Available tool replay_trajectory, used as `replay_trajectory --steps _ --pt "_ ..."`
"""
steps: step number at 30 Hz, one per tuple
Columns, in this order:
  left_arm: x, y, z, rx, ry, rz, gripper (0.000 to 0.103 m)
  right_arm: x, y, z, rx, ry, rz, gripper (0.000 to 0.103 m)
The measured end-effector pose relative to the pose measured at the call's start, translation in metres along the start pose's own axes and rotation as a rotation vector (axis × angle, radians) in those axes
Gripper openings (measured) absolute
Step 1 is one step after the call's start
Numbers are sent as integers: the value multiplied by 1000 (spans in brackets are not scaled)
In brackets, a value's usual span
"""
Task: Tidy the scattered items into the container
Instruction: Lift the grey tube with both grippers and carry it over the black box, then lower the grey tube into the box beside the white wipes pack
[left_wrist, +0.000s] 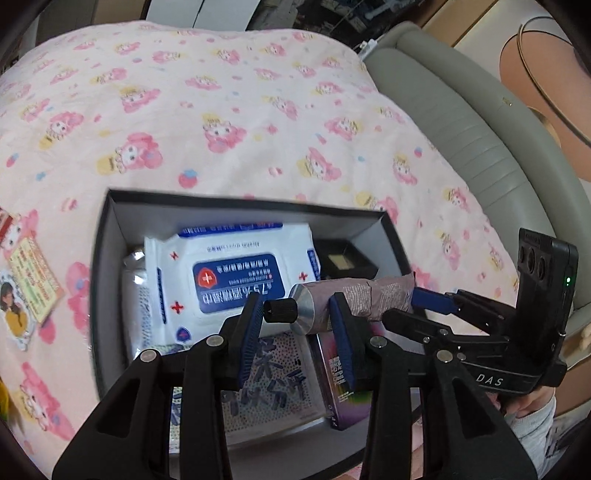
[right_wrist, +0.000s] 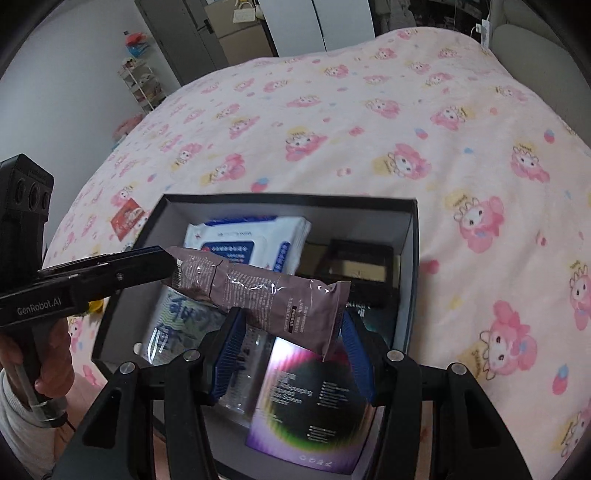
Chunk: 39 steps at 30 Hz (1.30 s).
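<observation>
A dark open box (left_wrist: 110, 236) (right_wrist: 412, 236) lies on the pink patterned bed. In it are a white and blue wipes pack (left_wrist: 229, 273) (right_wrist: 240, 240), a dotted booklet (left_wrist: 273, 373), a purple box (right_wrist: 310, 398) and a small black box (right_wrist: 354, 266). A mauve tube (left_wrist: 362, 299) (right_wrist: 266, 295) with a black cap hangs over the box. My left gripper (left_wrist: 299, 328) has its jaws around the tube's cap end. My right gripper (right_wrist: 291, 354) holds the tube's crimped tail; in the left wrist view it (left_wrist: 428, 301) pinches that end.
A colourful card packet (left_wrist: 29, 273) lies on the blanket left of the box, and a red packet (right_wrist: 127, 218) lies near it. A grey padded bed frame (left_wrist: 480, 140) runs along the right. Shelves and cabinets (right_wrist: 144, 85) stand beyond the bed.
</observation>
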<state>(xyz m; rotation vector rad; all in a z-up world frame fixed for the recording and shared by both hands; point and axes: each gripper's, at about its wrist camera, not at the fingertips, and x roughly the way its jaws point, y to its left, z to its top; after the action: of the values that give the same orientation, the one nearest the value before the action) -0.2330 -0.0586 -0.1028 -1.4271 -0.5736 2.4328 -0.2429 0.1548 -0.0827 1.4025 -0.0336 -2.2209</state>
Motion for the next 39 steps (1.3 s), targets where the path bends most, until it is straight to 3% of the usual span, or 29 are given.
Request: replay_trajectory --steps 7,16,21,23,33,39 --pt "13 9 -9 -21 36 10 37 19 -25 -10 19 34 -22 50" --pt "13 12 -16 -39 81 76 40 27 -16 -17 -6 59 -30 50" --pt "22 16 -21 -60 129 72 37 31 -9 -20 -36 60 -64 50" --pt "25 15 -23 -68 149 40 37 31 -7 -21 -39 56 -64 50" --pt "22 14 -23 -40 158 89 37 20 -6 -21 -58 30 -107 50" --pt "17 14 -28 -36 168 93 37 5 4 -28 -78 7 -77 50"
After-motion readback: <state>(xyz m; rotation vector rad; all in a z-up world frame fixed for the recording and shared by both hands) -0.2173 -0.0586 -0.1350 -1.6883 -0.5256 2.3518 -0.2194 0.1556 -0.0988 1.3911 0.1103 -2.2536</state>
